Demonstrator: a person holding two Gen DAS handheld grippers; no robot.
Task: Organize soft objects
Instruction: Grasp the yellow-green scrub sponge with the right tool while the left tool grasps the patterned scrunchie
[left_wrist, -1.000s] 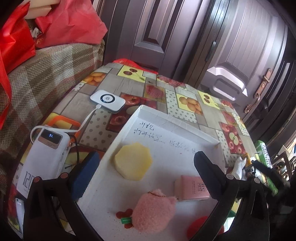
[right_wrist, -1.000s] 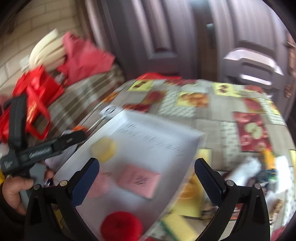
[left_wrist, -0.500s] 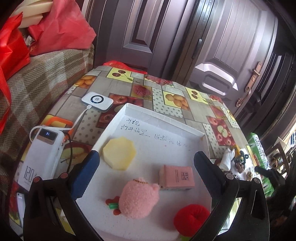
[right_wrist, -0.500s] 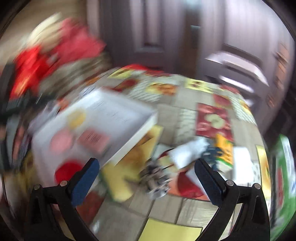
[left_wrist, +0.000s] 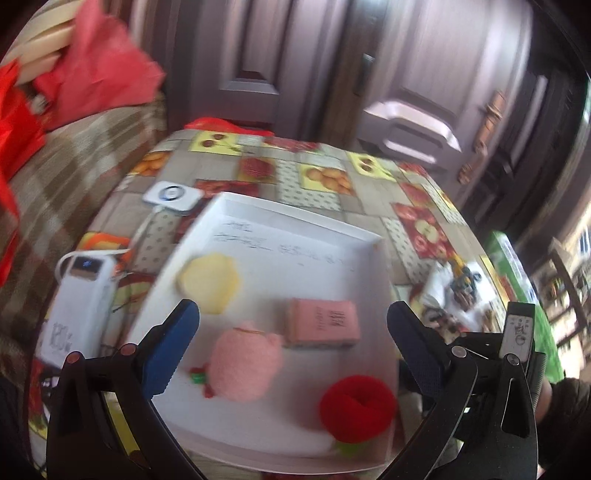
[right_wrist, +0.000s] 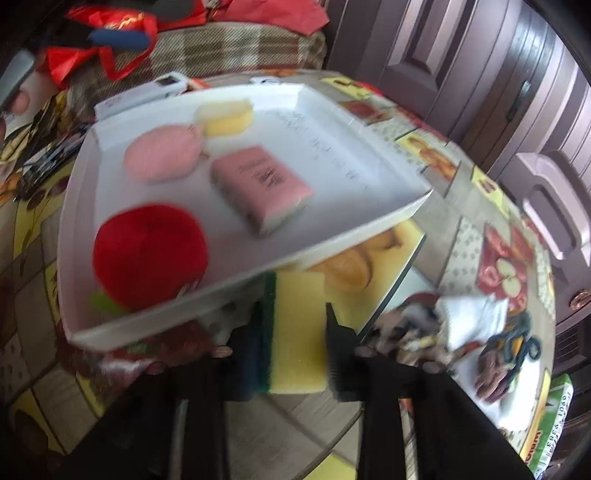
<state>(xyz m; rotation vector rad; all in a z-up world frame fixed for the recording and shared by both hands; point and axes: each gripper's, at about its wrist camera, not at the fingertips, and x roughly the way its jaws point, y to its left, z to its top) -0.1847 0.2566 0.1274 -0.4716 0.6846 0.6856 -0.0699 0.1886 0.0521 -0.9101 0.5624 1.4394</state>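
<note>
A white tray (left_wrist: 295, 216) (right_wrist: 376, 214) on the fruit-pattern table holds a yellow hexagonal sponge (left_wrist: 208, 278) (right_wrist: 225, 116), a pink plush pig (left_wrist: 243, 363) (right_wrist: 162, 157), a pink block sponge (left_wrist: 323, 321) (right_wrist: 262, 184) and a red plush apple (left_wrist: 356, 406) (right_wrist: 147, 254). My left gripper (left_wrist: 291, 354) is open and empty above the tray's near side. My right gripper (right_wrist: 291, 339) is shut on a yellow-and-green scrub sponge (right_wrist: 295, 332), held just outside the tray's near edge.
A white power bank (left_wrist: 79, 302) and a small white device (left_wrist: 171, 194) lie left of the tray. A clutter of small items (right_wrist: 480, 339) and a green box (right_wrist: 546, 424) lie to the right. A plaid sofa with red bags (left_wrist: 74, 88) stands behind.
My right gripper swung to the table beside the tray and closed on the yellow-and-green sponge. My left gripper pulled back a little, so more of the tray shows.
</note>
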